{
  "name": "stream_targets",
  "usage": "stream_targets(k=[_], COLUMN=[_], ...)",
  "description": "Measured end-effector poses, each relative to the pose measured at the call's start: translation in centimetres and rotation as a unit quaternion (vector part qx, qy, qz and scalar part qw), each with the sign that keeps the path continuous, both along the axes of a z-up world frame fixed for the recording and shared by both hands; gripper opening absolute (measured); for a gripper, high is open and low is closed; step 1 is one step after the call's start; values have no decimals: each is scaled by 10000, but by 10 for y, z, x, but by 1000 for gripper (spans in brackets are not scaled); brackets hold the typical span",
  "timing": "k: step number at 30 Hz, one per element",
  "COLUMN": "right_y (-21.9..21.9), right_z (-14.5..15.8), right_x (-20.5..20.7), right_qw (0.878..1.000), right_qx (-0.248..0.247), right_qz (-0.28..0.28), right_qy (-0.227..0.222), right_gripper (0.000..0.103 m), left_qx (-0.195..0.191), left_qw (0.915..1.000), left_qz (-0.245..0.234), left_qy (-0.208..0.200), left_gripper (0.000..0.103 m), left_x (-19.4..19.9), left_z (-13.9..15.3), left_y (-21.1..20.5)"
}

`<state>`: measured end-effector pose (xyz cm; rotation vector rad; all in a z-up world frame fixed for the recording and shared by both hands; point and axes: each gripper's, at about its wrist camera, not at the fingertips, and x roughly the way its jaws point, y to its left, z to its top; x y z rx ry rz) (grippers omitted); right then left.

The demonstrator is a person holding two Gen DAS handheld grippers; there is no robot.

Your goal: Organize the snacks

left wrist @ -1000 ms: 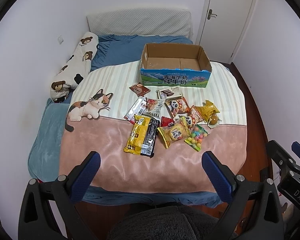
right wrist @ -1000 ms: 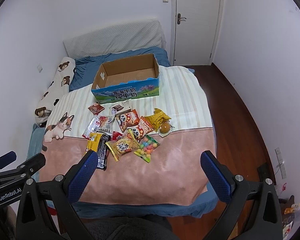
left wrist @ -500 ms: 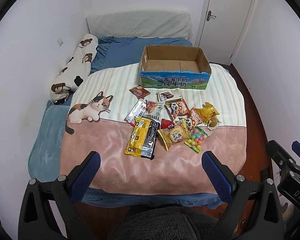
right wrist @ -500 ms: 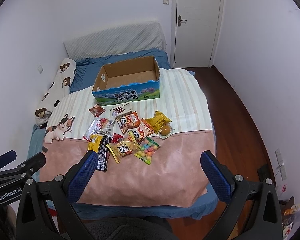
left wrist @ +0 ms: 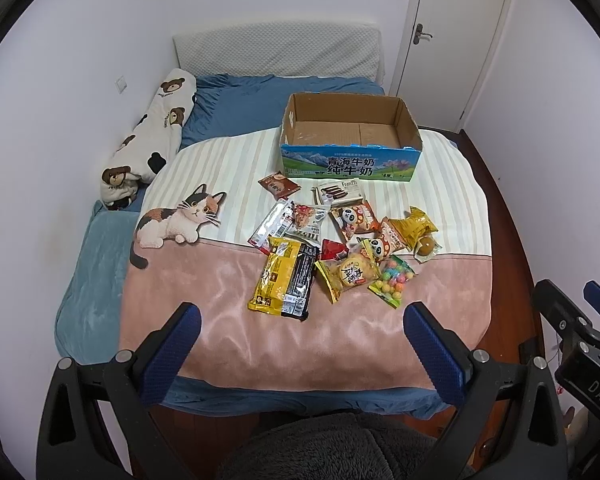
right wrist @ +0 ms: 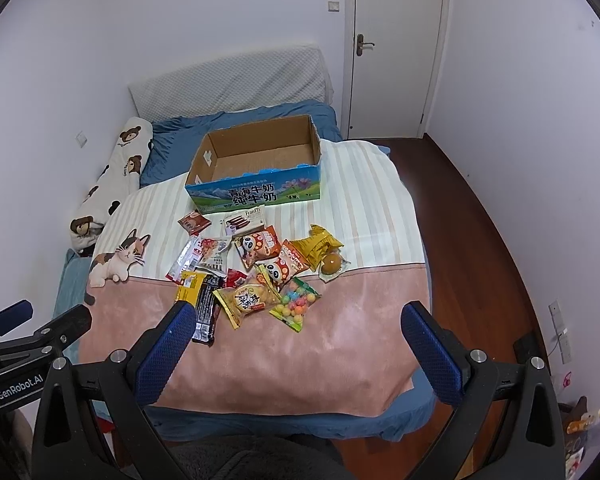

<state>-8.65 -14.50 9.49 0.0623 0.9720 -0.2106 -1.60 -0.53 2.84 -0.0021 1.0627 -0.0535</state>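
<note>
snacks (left wrist: pixel 332 240), about thirteen packets, one open box (left wrist: pixel 350 148), two tongs spread

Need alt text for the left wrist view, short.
A pile of snack packets lies on a pink and striped blanket on a bed, with an open, empty cardboard box behind it. The left tongs are open in the foreground, holding nothing.
</note>
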Motion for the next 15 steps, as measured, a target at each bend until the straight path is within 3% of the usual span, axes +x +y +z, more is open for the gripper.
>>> stream_targets(k=[9,12,15], right_y=[0,-7,-15], right_z=[-1,-21,-62], right_x=[1,15,39], right_qw=[10000,9997,9984], right_qx=[24,205,459], right_qz=[-13,-92,-137], right_qy=[-81,43,305], right_gripper=[103,103,103], left_qx=[-24,51,130], left_qw=[10000,9997,9989], left_qz=[1,150,457], left_qy=[-65,-187,-30], left_gripper=[103,103,103], left_x=[3,17,48], left_z=[-1,-16,-53], left_y=[-1,4,18])
